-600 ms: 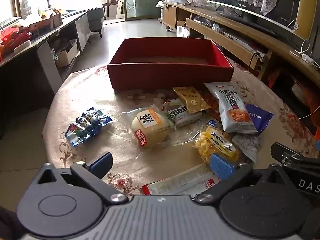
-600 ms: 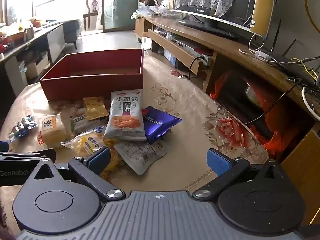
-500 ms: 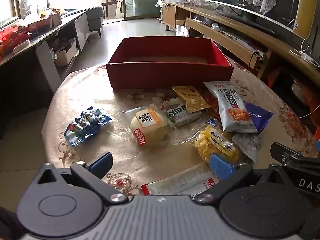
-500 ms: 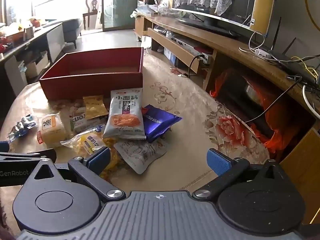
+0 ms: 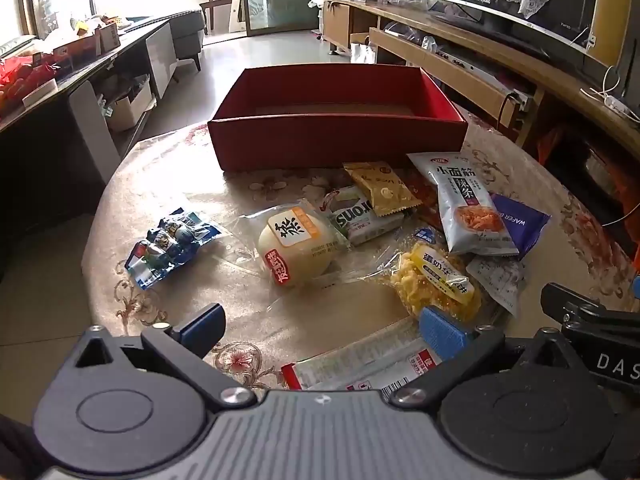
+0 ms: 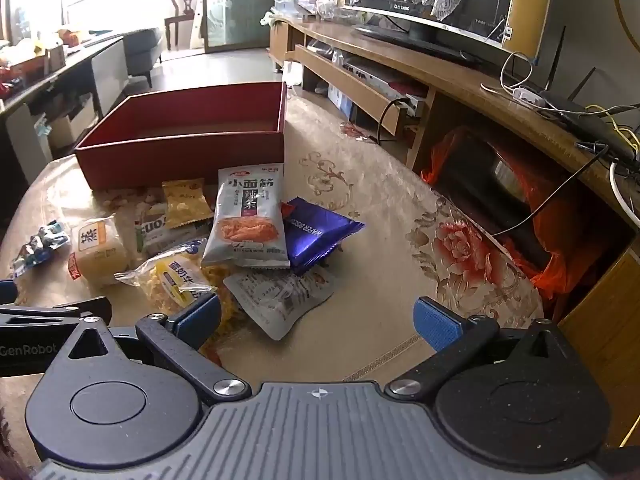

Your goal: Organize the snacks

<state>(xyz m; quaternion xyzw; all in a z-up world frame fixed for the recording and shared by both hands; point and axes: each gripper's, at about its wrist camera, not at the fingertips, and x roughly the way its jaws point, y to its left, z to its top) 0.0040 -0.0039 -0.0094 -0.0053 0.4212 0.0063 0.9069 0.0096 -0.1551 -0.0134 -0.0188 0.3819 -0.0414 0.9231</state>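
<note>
An empty red box (image 5: 336,136) (image 6: 192,148) stands at the far side of the round table. Several snack packets lie in front of it: a blue candy pack (image 5: 170,242), a round pale cake (image 5: 298,242), a white spicy-strip bag (image 5: 466,204) (image 6: 250,216), a purple wafer pack (image 6: 316,234), a yellow egg-roll pack (image 5: 436,280) (image 6: 180,278) and a long white-red bar (image 5: 360,366). My left gripper (image 5: 320,328) is open over the long bar. My right gripper (image 6: 318,318) is open, just short of a grey foil pack (image 6: 276,296).
The table (image 6: 380,208) has a floral cloth, with bare cloth on its right half. A TV stand (image 6: 440,80) with cables runs along the right. A dark counter (image 5: 60,76) stands at the left. The table edge drops off at the left and right.
Both views have shifted slightly forward toward the snacks. Nothing on the table has moved and both grippers stay open.
</note>
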